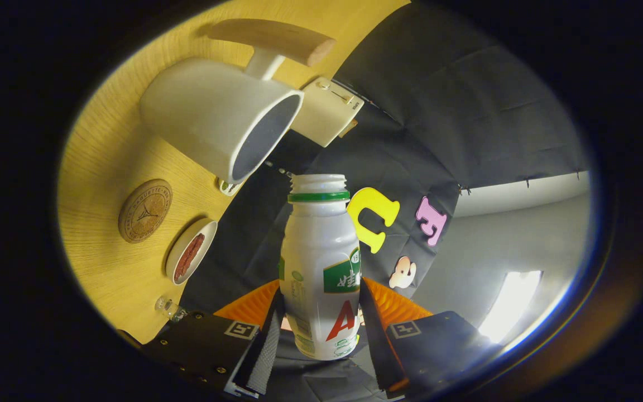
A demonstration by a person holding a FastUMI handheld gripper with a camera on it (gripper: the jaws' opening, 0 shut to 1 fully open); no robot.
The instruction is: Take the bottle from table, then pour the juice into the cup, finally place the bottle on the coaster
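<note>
My gripper (321,318) is shut on a white plastic bottle (321,262) with a green neck ring and an open, capless mouth; both fingers press on its sides. The view is rolled hard to one side, so the wooden table (109,167) stands like a wall beside the bottle. A white cup (215,114) with a wooden handle sits on that table, its open mouth just beyond and above the bottle's mouth, a small gap between them. A round cork coaster (144,210) lies on the table beside the cup, further from the bottle's mouth.
A small white dish (190,258) with something reddish in it lies on the table near the coaster. A cream box (327,111) sits at the table's edge behind the cup. A small clear glass object (168,306) lies close to my fingers.
</note>
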